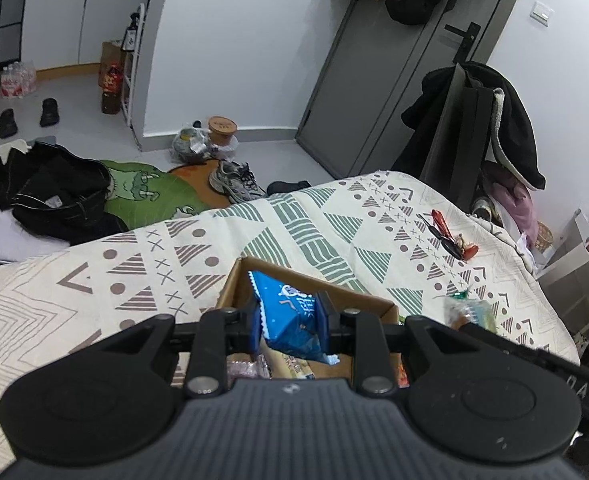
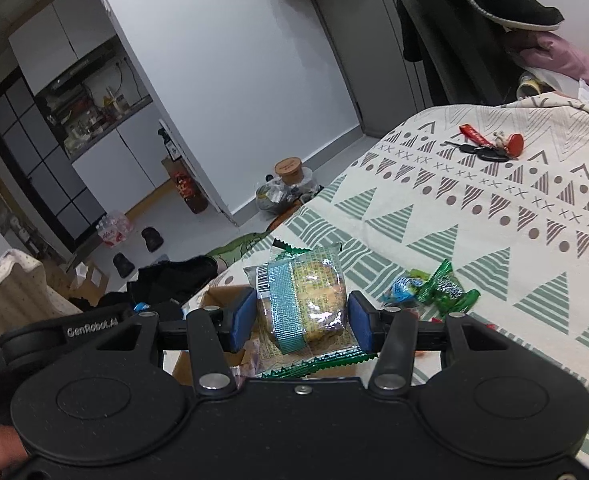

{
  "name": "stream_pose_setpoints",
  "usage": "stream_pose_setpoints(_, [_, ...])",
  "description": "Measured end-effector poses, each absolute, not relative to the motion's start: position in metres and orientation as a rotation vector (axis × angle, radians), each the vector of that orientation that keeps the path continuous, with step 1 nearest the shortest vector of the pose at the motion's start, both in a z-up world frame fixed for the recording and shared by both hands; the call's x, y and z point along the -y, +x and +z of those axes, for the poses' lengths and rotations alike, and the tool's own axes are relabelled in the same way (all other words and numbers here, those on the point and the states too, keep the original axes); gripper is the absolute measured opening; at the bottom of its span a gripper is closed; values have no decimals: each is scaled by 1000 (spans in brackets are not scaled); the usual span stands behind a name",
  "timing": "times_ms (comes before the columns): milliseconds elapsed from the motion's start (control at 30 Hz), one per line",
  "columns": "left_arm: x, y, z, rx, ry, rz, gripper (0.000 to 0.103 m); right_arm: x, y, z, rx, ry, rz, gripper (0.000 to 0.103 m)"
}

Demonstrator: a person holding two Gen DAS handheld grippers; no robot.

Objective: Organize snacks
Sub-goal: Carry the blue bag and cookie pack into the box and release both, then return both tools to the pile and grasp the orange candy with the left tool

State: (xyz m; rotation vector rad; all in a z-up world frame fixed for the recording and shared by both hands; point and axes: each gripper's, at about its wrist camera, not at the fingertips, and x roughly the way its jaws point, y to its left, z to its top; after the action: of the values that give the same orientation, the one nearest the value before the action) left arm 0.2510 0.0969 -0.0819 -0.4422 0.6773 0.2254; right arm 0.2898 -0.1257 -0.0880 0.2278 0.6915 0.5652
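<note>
Room: grey door (image 1: 378, 80), white walls, cluttered floor.
Surface: bed with patterned triangle-print cover (image 1: 314, 224).
Left tool (image 1: 290, 320): clamps blue snack packet (image 1: 290, 316) over brown cardboard box (image 1: 230, 284).
Right tool (image 2: 300, 316): clamps clear-wrapped cake (image 2: 306, 300).

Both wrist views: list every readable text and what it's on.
"GenRobot.AI": embossed on the left tool's black body, seen in the right wrist view.
"OAS": partial white letters on the right tool's black body at the left wrist view's edge; may be cut off.
Blue snack packet: white characters, unreadable.
Wrapped cake: barcode and print, too small.
Keychain strap: blurred.
</note>
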Motion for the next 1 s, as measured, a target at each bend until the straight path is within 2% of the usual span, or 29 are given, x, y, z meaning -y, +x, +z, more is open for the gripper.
stream_pose_setpoints(167, [-105, 256, -88, -687, -444, 230, 30, 114, 294, -95, -718, 217, 567, 49])
stream_pose_setpoints(267, [-113, 255, -93, -712, -468, 229, 36, 107, 295, -97, -725, 216, 581, 49])
stream_pose_setpoints(333, [-117, 253, -94, -716, -461, 241, 46, 103, 294, -97, -720, 218, 588, 51])
stream_pose_setpoints(400, [-119, 250, -93, -711, -455, 257, 63, 101, 294, -96, -711, 216, 580, 55])
stream_pose_setpoints(500, [-120, 245, -90, -692, -443, 278, 82, 105, 292, -94, -702, 217, 573, 61])
stream_pose_setpoints(700, [-113, 240, -84, -700, -432, 291, 87, 122, 289, -91, -702, 233, 543, 65])
stream_pose_setpoints(833, [-102, 236, -80, -720, -408, 287, 88, 135, 284, -89, -702, 222, 526, 73])
stream_pose_setpoints(867, [-98, 236, -79, -724, -398, 288, 89, 138, 283, -88, -703, 217, 523, 77])
stream_pose_setpoints(1000, [-85, 231, -74, -730, -399, 268, 99, 154, 278, -87, -713, 192, 519, 80])
